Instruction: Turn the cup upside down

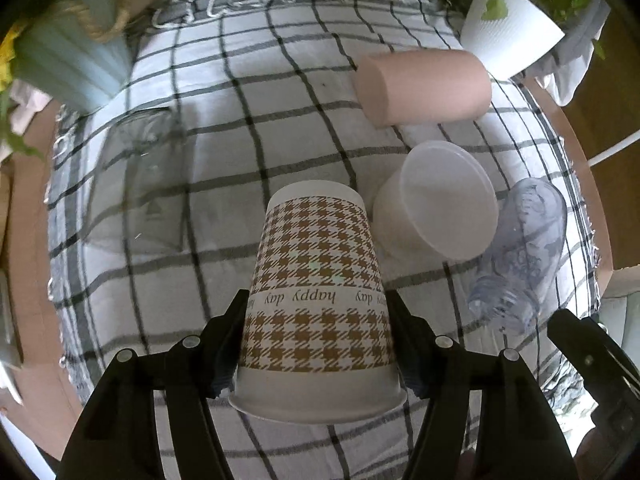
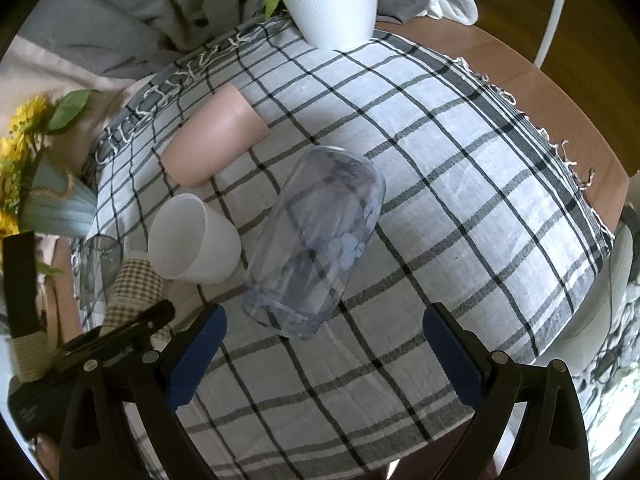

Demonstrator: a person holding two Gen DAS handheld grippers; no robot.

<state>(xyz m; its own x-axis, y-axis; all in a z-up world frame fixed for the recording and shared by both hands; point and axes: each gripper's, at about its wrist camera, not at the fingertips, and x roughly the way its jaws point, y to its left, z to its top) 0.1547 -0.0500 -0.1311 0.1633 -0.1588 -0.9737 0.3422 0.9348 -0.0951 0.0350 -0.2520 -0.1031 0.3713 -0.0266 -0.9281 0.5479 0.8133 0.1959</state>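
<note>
My left gripper point(image 1: 316, 320) is shut on a paper cup point(image 1: 316, 280) with a brown houndstooth print and "happy day" lettering. The cup is upside down, rim toward me and base pointing away, over the checked cloth point(image 1: 224, 168). It also shows in the right wrist view point(image 2: 136, 292) at the far left, with the left gripper's fingers on it. My right gripper point(image 2: 324, 344) is open and empty above the cloth point(image 2: 460, 200), just short of a clear bluish glass point(image 2: 316, 240) that lies on its side.
A pink cup point(image 1: 424, 86) point(image 2: 216, 136) and a white translucent cup point(image 1: 440, 200) point(image 2: 192, 240) lie on their sides. A clear glass point(image 1: 140, 184) stands at left. A white plant pot point(image 1: 508, 32) point(image 2: 332, 0) and a pale blue vase point(image 1: 68, 60) stand at the back.
</note>
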